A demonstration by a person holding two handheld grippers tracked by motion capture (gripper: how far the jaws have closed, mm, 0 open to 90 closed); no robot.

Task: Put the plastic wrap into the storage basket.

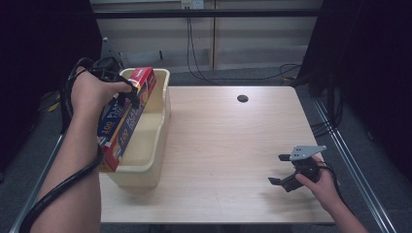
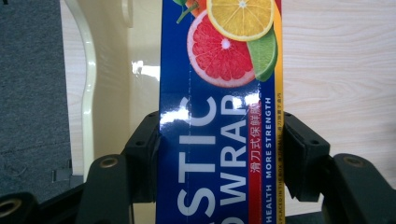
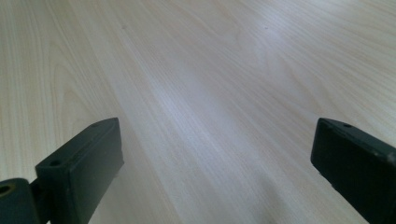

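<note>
Plastic wrap box [image 2: 217, 116] clamped in left gripper [image 2: 219, 154] – tilted over cream bin [image 1: 150, 145].
Pads press both long sides. Right gripper [image 1: 282, 170]: 2 jaws wide apart, empty, near table [image 1: 223, 145].

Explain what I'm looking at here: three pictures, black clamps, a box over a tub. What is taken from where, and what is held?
A person holds a two-jaw gripper in each hand at a wooden table. The high view looks down from above; the other two pictures come from cameras riding on each gripper, looking along its black jaws. The left gripper is shut on a plastic wrap box, held tilted over a cream plastic tub at the table's left edge. The right gripper is open, with nothing between its jaws, low over bare wood.
</note>
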